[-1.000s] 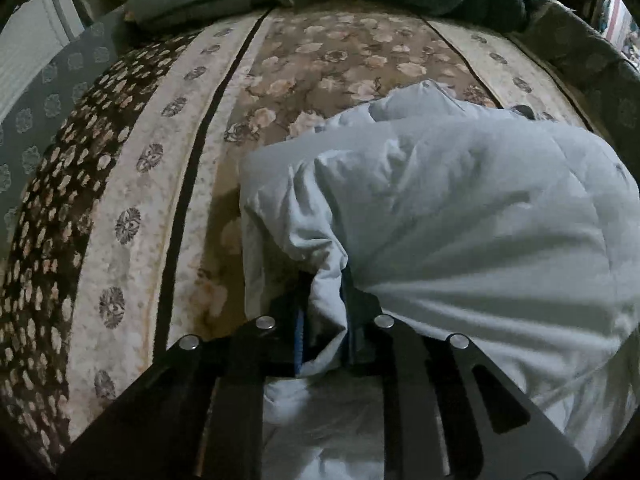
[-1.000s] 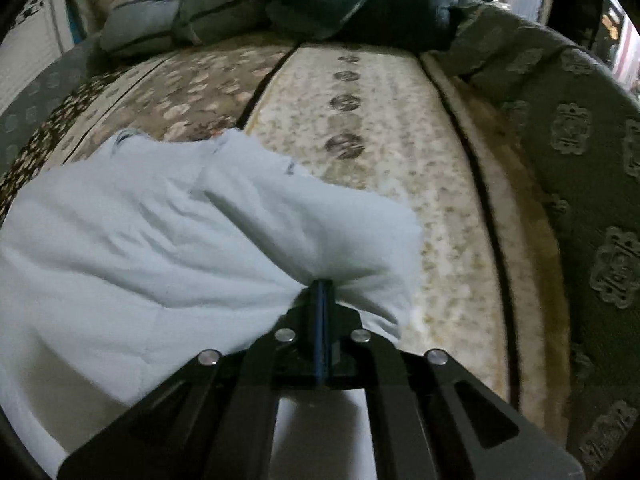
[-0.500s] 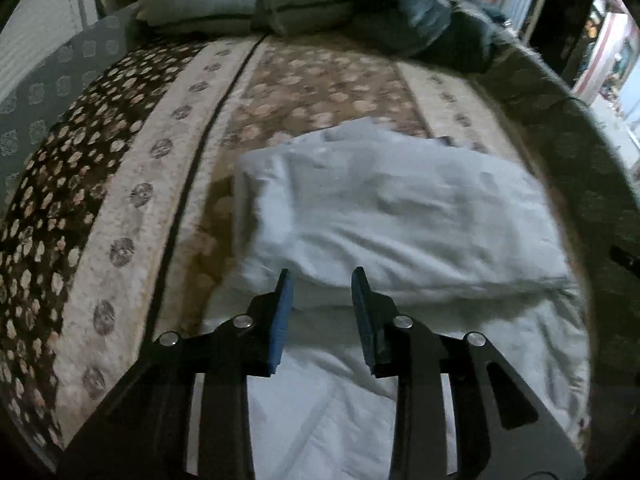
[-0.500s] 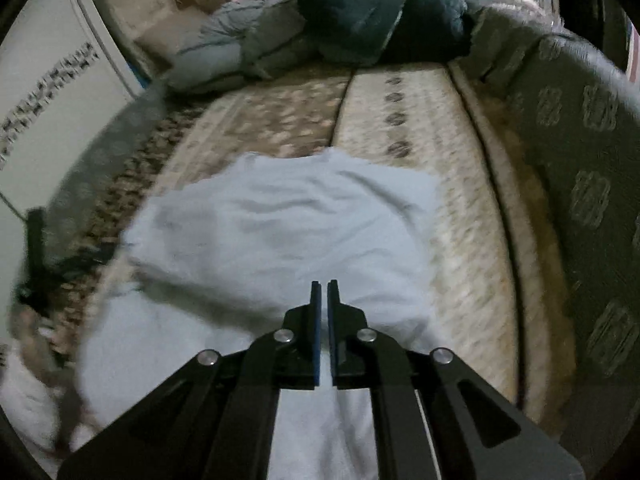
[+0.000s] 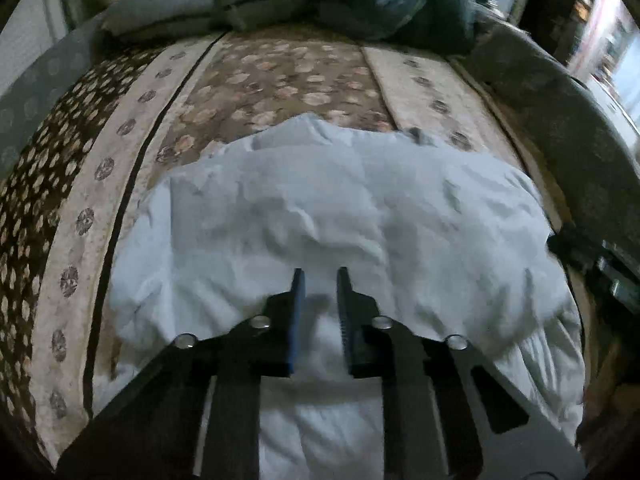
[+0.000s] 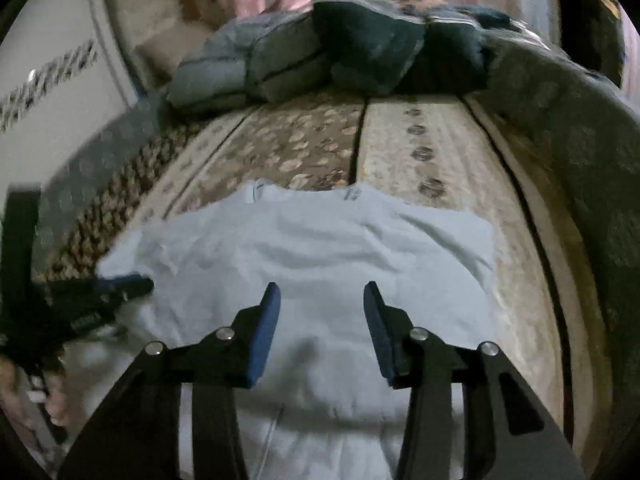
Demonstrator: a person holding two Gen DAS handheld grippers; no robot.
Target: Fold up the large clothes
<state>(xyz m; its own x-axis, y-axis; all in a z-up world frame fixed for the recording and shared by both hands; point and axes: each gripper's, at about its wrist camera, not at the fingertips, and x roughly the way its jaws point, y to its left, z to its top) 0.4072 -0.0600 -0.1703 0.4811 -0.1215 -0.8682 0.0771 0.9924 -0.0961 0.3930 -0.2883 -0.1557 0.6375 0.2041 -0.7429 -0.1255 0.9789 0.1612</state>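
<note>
Releasing: you are letting go of the pale blue garment [image 5: 360,208]; a second ago both claws were pinching its cloth, and now neither one is holding it.
Left gripper [image 5: 318,276]: its jaws are standing a narrow slit apart and have just been drawing together, with nothing between them; it is hanging above the cloth, not touching it.
Right gripper [image 6: 320,292]: its jaws are standing well apart and have just been opening, with nothing between them.
Garment position: it is lying across the middle of the patterned bedspread [image 5: 280,80], spreading from 9 to 3 o'clock in both views. Its folded-over layer is resting on the lower layer, and the neckline edge is pointing to 12 o'clock.
Bedding pile [image 5: 240,0]: it is sitting at 12 o'clock, well apart from the garment.
Meaning for the task: you are finishing one fold, judging by the doubled layer. The shape is looking wide and rumpled, so you are probably facing another fold, likely from the 3 or 9 o'clock edge.
</note>
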